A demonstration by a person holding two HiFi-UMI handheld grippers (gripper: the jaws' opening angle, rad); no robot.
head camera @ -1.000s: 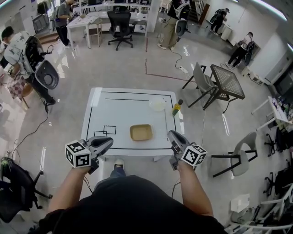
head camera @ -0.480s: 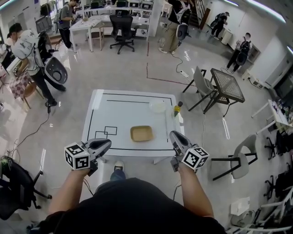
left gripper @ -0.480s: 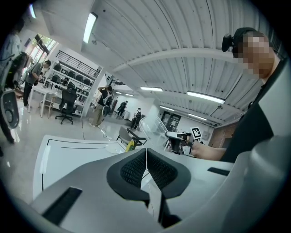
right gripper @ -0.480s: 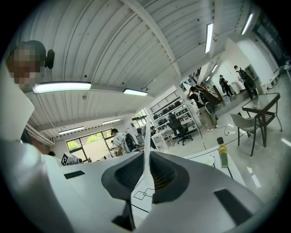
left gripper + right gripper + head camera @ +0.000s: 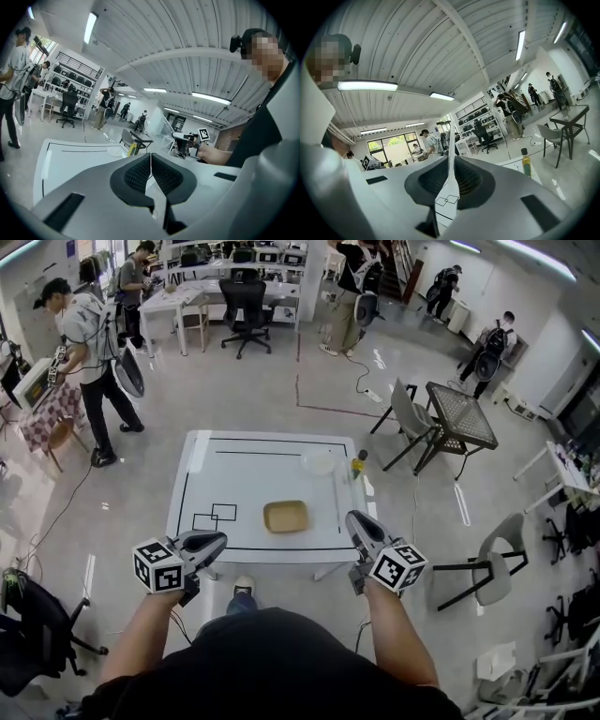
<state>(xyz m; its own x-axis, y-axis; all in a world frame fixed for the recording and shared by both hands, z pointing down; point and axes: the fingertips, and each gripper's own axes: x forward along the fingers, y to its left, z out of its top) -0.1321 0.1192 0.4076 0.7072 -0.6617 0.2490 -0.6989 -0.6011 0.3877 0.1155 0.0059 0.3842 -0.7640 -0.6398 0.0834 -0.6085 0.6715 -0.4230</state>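
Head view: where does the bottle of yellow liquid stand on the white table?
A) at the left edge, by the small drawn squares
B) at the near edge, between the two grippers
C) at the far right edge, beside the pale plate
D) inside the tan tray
C: the bottle stands at the table's far right edge beside the pale plate, apart from the tan tray.

The person wears a black short-sleeved top [image 5: 272,662], the arms bare below the sleeves. The grey plastic left hand-held gripper [image 5: 217,538] and the matching right hand-held gripper [image 5: 354,518] have black ribbed pads [image 5: 136,174]. Each carries a white cube [image 5: 158,565] printed with black square markers.
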